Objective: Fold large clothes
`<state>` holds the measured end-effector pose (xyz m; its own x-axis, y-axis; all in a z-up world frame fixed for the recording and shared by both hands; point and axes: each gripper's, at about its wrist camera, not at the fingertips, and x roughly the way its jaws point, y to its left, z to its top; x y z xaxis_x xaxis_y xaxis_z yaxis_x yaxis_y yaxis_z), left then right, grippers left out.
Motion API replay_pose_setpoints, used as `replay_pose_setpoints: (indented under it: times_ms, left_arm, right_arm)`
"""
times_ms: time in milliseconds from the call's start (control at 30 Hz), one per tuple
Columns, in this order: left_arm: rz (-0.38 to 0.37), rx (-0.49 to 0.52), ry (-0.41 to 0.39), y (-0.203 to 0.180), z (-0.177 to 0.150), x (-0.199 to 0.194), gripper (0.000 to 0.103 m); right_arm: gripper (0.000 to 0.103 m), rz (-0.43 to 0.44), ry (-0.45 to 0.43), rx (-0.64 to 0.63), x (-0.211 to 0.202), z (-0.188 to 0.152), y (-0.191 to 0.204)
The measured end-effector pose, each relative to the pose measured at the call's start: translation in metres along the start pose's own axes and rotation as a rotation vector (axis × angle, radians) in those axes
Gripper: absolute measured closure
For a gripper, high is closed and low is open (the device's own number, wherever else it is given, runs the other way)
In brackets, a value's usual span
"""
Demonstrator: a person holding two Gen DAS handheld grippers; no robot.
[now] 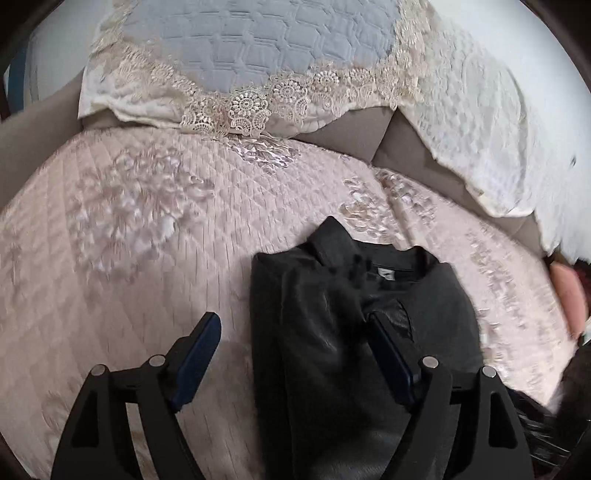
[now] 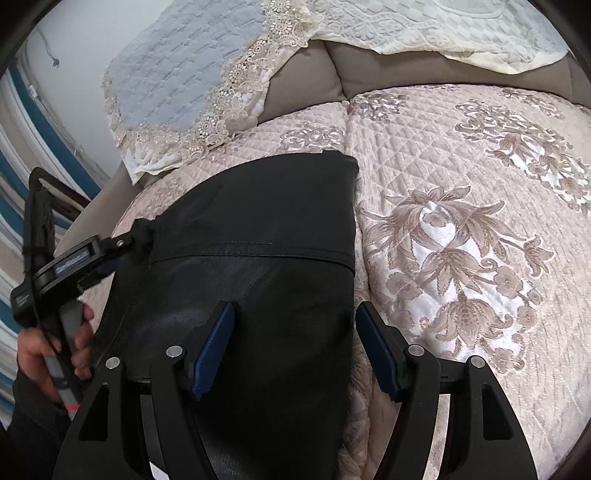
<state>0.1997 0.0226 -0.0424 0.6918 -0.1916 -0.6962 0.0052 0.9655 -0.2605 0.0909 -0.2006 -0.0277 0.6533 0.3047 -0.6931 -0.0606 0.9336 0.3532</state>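
Note:
A black leather jacket [image 1: 332,332] lies folded lengthwise on a pink quilted sofa cover [image 1: 129,240], its collar at the far end. My left gripper [image 1: 295,325] is open above the jacket's left edge near the collar, holding nothing. In the right wrist view the jacket's [image 2: 258,240] hem end lies flat on the cover [image 2: 461,184]. My right gripper [image 2: 295,317] is open above the jacket's right edge. The left gripper tool [image 2: 74,258] and the hand holding it show at the left in that view.
A blue quilted throw with lace trim [image 1: 240,48] and a white lace throw [image 1: 480,122] hang over the brown sofa back [image 1: 351,133]. Both show in the right wrist view: the blue throw [image 2: 166,85], the white one [image 2: 424,26]. A striped curtain [image 2: 14,166] hangs at the left.

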Motion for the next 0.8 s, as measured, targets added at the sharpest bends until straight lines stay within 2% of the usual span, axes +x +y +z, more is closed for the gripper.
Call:
replay_pose_setpoints:
  times_ms: [133,233,467,600,700,767,800]
  left_arm:
    - [0.011,0.044,0.065,0.001,-0.001,0.038,0.016]
    - [-0.016,0.031,0.058,0.007,-0.001,0.035,0.016]
    - [0.016,0.056,-0.017,0.006,-0.011,-0.025,0.027]
    - [-0.033,0.07,-0.072,0.004,-0.032,-0.077,0.028]
    - [-0.062,0.124,-0.088,-0.009,-0.059,-0.106,0.029]
    - [-0.068,0.163,-0.062,-0.017,-0.075,-0.105,0.037]
    - [-0.056,0.179,-0.042,-0.019,-0.083,-0.099,0.044]
  right_arm:
    - [0.035,-0.001,-0.013,-0.003,-0.006,0.002,0.0]
    - [0.035,-0.011,-0.022,-0.015,-0.012,0.001,0.001]
    - [0.035,0.003,-0.045,-0.036,-0.027,-0.002,0.01]
    - [0.035,0.011,-0.06,-0.08,-0.041,-0.008,0.022]
    - [0.035,0.026,-0.066,-0.11,-0.052,-0.018,0.03]
    - [0.038,0.034,-0.059,-0.126,-0.056,-0.027,0.034]
    - [0.045,0.036,-0.053,-0.135,-0.056,-0.031,0.036]
